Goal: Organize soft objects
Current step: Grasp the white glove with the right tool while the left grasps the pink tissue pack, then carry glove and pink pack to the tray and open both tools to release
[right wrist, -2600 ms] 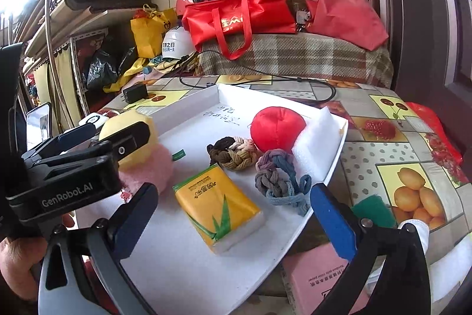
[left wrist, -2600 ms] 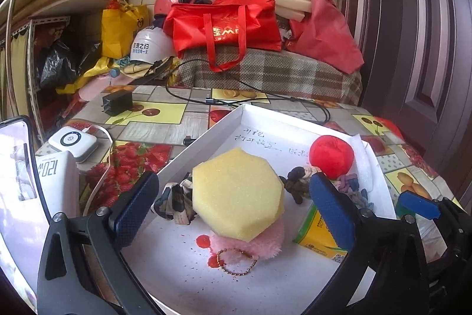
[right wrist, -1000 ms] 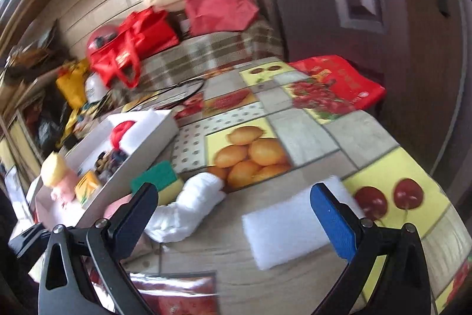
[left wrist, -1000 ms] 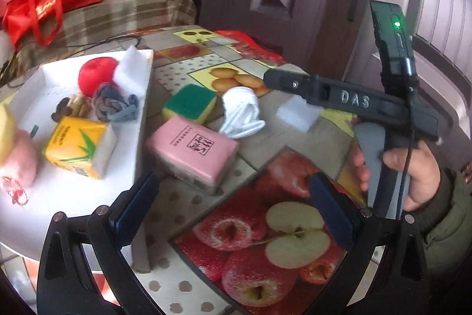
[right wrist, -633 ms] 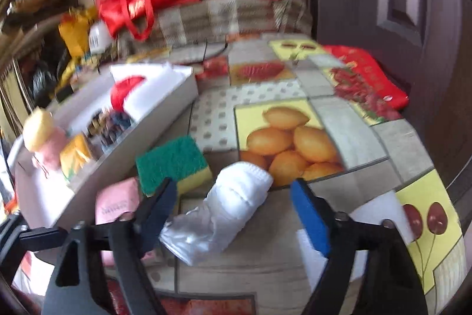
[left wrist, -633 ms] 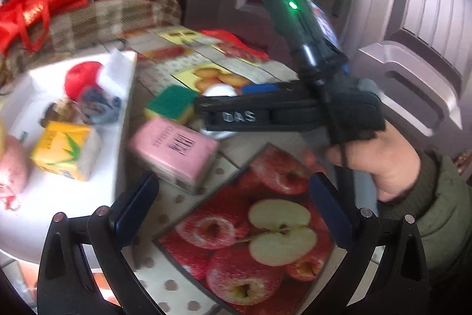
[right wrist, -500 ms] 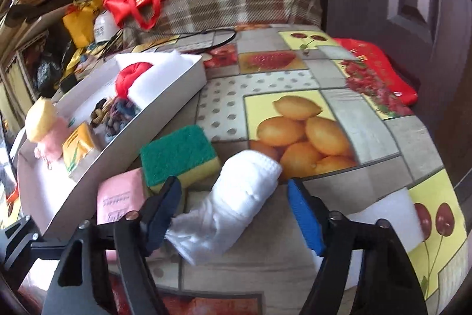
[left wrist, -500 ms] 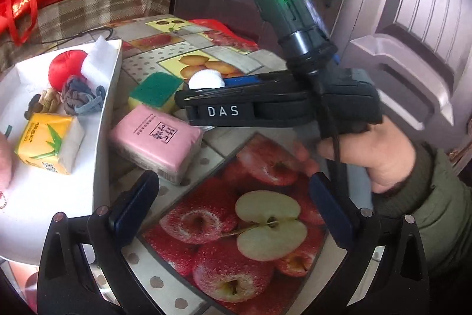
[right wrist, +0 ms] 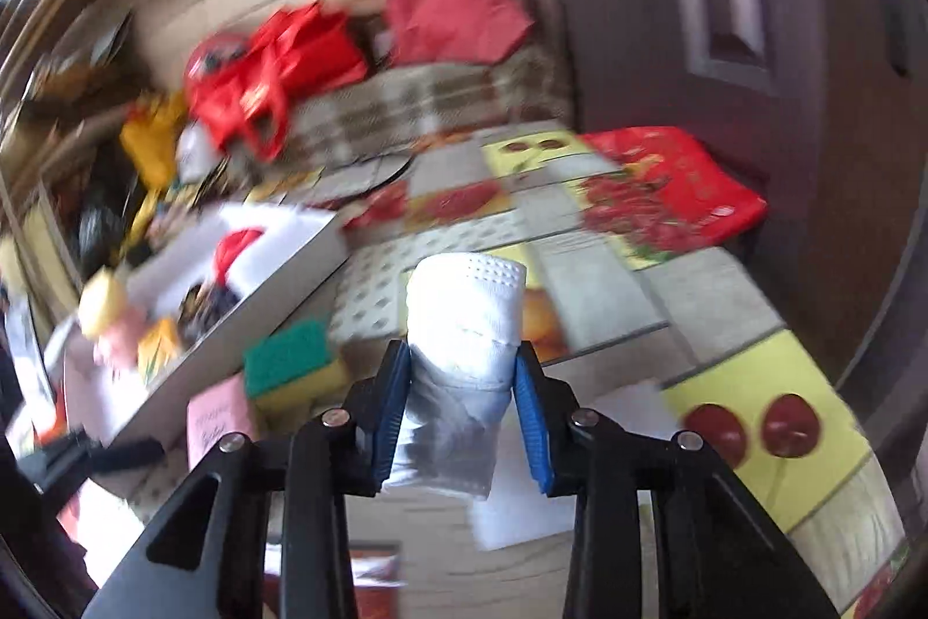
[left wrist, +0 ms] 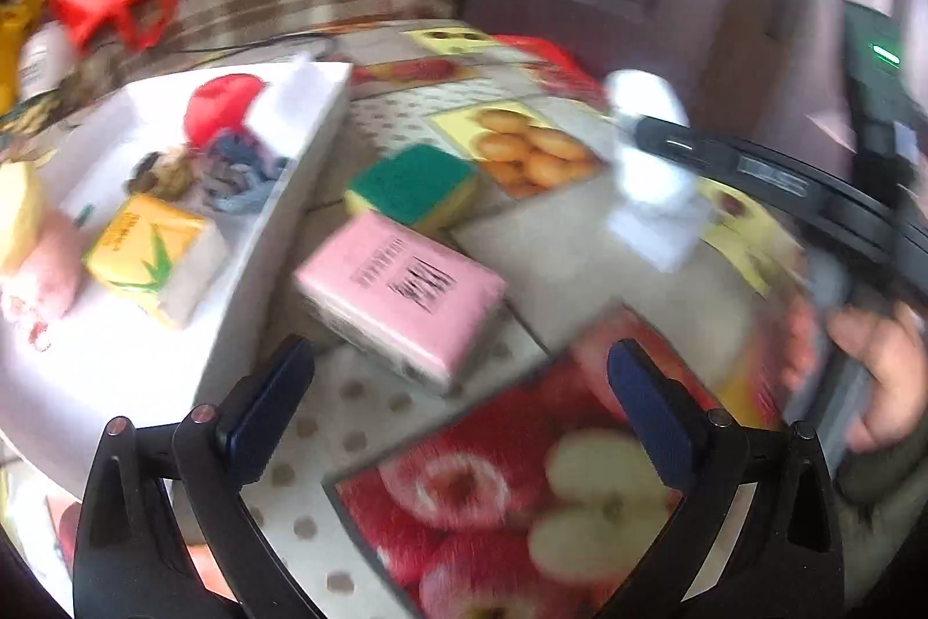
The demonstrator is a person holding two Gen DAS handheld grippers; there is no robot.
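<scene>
white rolled cloth [right wrist: 464, 323], dimpled, soft | my right gripper [right wrist: 461, 401] just closed, clamping it | bare tablecloth [right wrist: 713, 294] right of frame

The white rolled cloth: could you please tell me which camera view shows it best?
The right wrist view: the white rolled cloth fills the centre, pinched by the right gripper. The left wrist view shows it small and blurred, off to the right.

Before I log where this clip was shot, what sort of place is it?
Probably a cluttered home storage or entry room: a fruit-print tablecloth on the table, red shopping bags piled on a plaid-covered surface, and a panelled door close behind.
</scene>
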